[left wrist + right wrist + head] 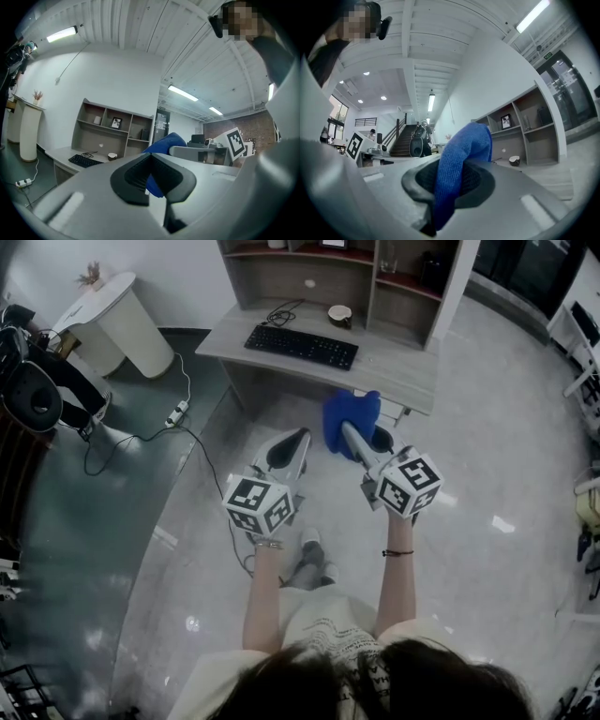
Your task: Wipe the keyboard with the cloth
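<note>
**Well short of the desk, cloth gripped and ready**

Nearest, the person's two arms reach forward over the glossy floor. The left tongs [291,439] are pressed together with nothing between them (their own view shows the dark pads meeting). The right tongs [367,437] are clamped on the blue cloth [349,415], which bunches above the pads and droops over them. Farther off stands the desk [403,381]. On it lies the black keyboard [301,346], well apart from the cloth, with a small bowl [339,315] just behind it. The step in hand looks like the approach, with no wiping begun. Next, I judge, the right tongs must carry the cloth forward and down onto the keys, then sweep along them.
</note>
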